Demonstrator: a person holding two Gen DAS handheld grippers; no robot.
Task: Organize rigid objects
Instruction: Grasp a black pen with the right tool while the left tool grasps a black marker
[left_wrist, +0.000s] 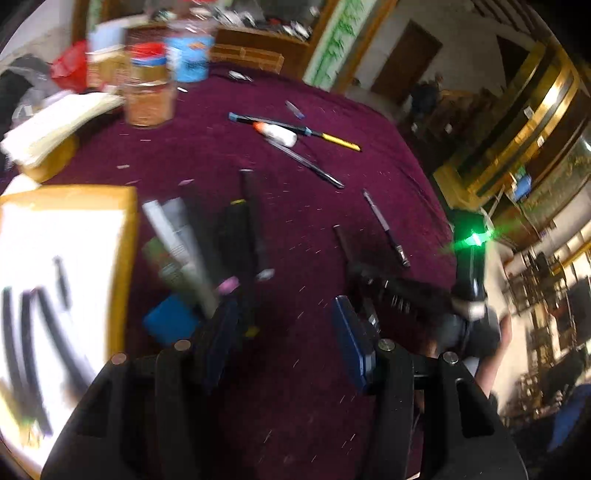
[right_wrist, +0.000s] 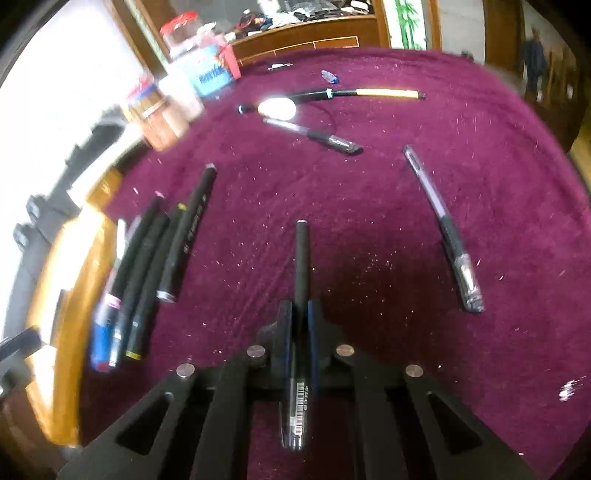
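Note:
My right gripper (right_wrist: 300, 314) is shut on a black pen (right_wrist: 301, 258) and holds it above the purple cloth (right_wrist: 369, 221). The pen runs back between the fingers. My left gripper (left_wrist: 286, 325) is open and empty above the cloth (left_wrist: 295, 369). A bundle of black markers (right_wrist: 147, 273) lies at the left beside a wooden tray (right_wrist: 66, 295). The same markers (left_wrist: 240, 240) lie ahead of my left gripper, next to the tray (left_wrist: 66, 258), which holds black pens. Loose pens (right_wrist: 443, 229) (right_wrist: 314, 136) lie further out. The right gripper (left_wrist: 376, 280) shows in the left view.
Jars (left_wrist: 149, 92) (right_wrist: 162, 114), a blue-labelled tub (left_wrist: 190, 55) and papers (left_wrist: 55, 125) stand at the back left. A white tube (left_wrist: 277, 133) (right_wrist: 277, 108) and a yellow-tipped tool (left_wrist: 332, 138) (right_wrist: 369, 93) lie at the back. A blue eraser (left_wrist: 170, 321) lies by the tray.

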